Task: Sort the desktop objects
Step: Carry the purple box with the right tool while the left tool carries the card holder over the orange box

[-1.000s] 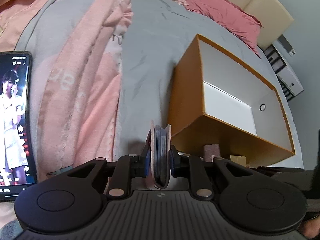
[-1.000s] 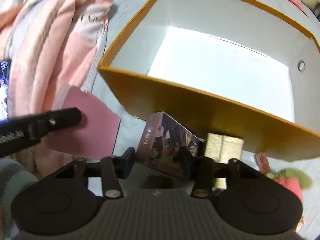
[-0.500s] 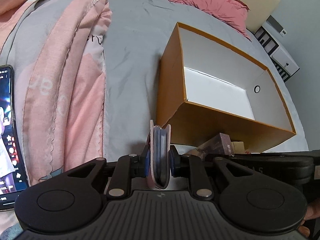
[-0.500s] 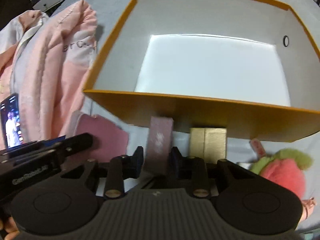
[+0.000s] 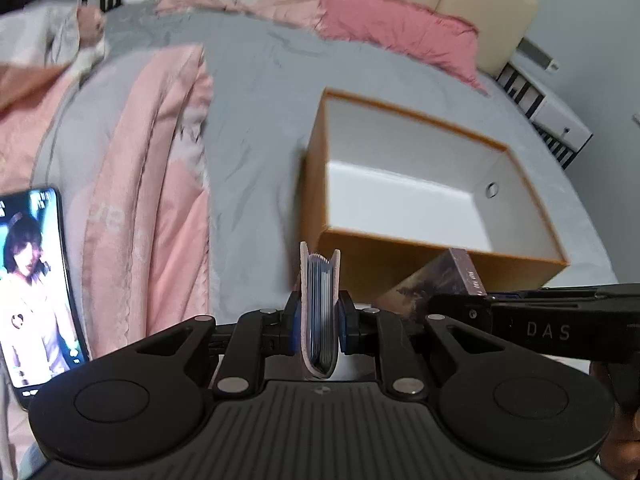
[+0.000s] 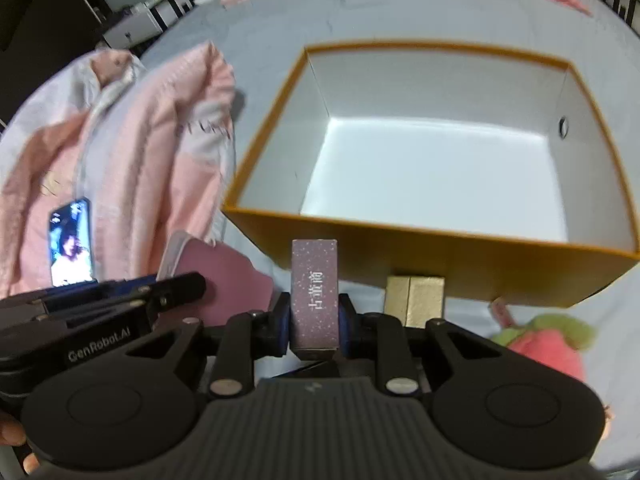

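From my left wrist: my left gripper is clenched on a pink card holder, pads pressing both covers so the stack of cards inside stands on edge, spine toward me. Gripping it flat-sided like that keeps the cards from fanning out. Ahead and to the right sits the orange box, open-topped, white inside and bare as far as I can see, resting on the grey bedspread. My other tool crosses the lower right with a purple carton at its tip, close to the box's near wall. A lit phone lies far left, beside the pink quilt.

Now the right wrist: my right gripper has its jaws closing on the purple carton, which stands upright between the pads, printed face toward the camera; the pads look to be bearing on its narrow sides. Held upright, it should clear the box's wall cleanly. The orange box fills the view beyond, mouth wide open, so I reckon both items are bound for it. A small gold box sits against the wall's foot, and a pink-and-green plush toy lies to its right, both not yet sorted. At left, the card holder shows in my left tool, with the phone on the quilt behind.
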### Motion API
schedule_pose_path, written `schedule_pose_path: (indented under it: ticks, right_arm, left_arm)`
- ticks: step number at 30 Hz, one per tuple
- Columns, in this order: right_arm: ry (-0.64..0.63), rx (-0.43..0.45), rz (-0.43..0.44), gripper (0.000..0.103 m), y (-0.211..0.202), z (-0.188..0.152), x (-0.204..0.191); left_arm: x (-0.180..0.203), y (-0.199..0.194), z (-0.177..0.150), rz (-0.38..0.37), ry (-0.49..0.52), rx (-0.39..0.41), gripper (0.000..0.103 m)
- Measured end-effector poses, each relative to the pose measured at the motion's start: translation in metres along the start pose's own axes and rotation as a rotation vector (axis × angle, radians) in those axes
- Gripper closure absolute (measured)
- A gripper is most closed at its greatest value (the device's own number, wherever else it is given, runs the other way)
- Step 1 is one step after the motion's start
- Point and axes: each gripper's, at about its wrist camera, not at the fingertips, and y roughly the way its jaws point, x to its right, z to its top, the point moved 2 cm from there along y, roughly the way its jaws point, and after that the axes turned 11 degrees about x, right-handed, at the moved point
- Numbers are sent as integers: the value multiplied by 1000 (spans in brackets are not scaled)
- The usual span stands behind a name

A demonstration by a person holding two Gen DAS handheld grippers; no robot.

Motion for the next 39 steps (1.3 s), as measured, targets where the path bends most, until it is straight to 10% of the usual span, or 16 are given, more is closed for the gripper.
schedule_pose_path:
  ticks: [10, 18, 39]
  right_arm:
    - [26, 229, 89, 79, -79, 40, -1]
    - [50, 346, 22, 79, -77, 67, 13]
    - [229, 54, 43, 79, 77, 49, 48]
  left_arm:
    - [45, -57, 53, -116, 43, 208, 84]
    - [67, -19, 86, -114, 70, 232, 84]
    - [46, 78, 50, 18, 248, -44, 84]
